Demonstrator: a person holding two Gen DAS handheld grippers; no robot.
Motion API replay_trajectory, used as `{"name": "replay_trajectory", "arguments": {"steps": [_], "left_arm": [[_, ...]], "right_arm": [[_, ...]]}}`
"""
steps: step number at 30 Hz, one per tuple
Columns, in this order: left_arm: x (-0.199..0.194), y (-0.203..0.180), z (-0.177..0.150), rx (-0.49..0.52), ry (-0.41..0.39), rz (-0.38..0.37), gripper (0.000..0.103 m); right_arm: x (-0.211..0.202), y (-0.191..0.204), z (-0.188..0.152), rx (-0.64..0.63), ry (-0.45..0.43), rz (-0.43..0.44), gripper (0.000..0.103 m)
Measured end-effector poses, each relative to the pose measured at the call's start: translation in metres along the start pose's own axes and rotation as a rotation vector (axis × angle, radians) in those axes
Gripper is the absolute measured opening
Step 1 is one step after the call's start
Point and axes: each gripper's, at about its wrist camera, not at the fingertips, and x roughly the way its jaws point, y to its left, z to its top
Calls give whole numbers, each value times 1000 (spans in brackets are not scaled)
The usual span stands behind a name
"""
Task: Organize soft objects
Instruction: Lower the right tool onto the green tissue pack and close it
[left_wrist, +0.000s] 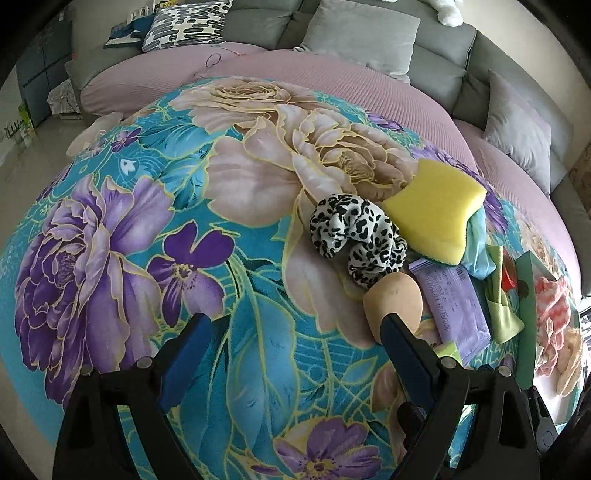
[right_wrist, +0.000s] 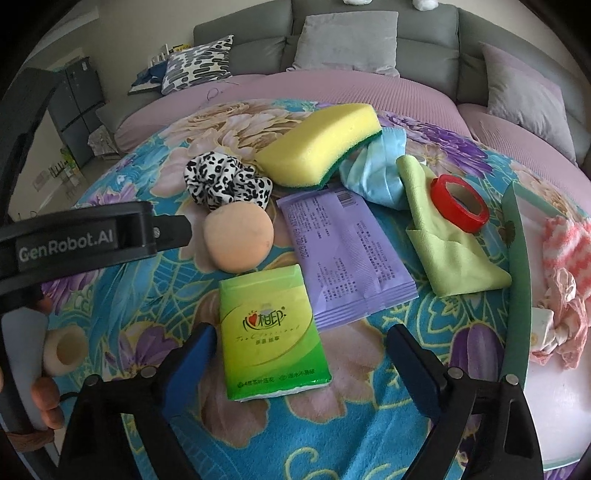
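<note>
On a floral blanket lie a yellow sponge (right_wrist: 321, 144), a leopard-print scrunchie (right_wrist: 227, 182), a peach puff (right_wrist: 238, 238), a purple wipes pack (right_wrist: 343, 254) and a green tissue pack (right_wrist: 271, 328). A blue cloth (right_wrist: 376, 173), a green cloth (right_wrist: 443, 243) and a red tape roll (right_wrist: 460, 203) lie further right. My right gripper (right_wrist: 301, 338) is open, straddling the tissue pack without pressing it. My left gripper (left_wrist: 295, 328) is open over bare blanket, its right finger (left_wrist: 402, 343) in front of the peach puff (left_wrist: 393, 295), left of the scrunchie (left_wrist: 354, 236) and sponge (left_wrist: 436, 214).
A green-rimmed tray (right_wrist: 517, 266) at the right holds pink and white fabric pieces (right_wrist: 565, 280). A grey sofa with cushions (right_wrist: 347, 44) curves behind a mauve cover (right_wrist: 280, 88). A person's hand (right_wrist: 46, 398) holds the left gripper's black body (right_wrist: 74, 240) at the left.
</note>
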Motion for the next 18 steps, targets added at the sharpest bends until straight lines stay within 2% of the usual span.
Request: {"name": "replay_trajectory", "arguments": {"steps": [2,13,18], "left_arm": [[1,0,0,2,2,1,93],[4,-2,0,8,8,0,93],[5,-4,-1,7,10,-4,93]], "right_arm": [[0,-1,1,3,-4,-12,89],[-3,-10,2,38,-18,6,81],[-4,-16,1,61,-25,26,68]]}}
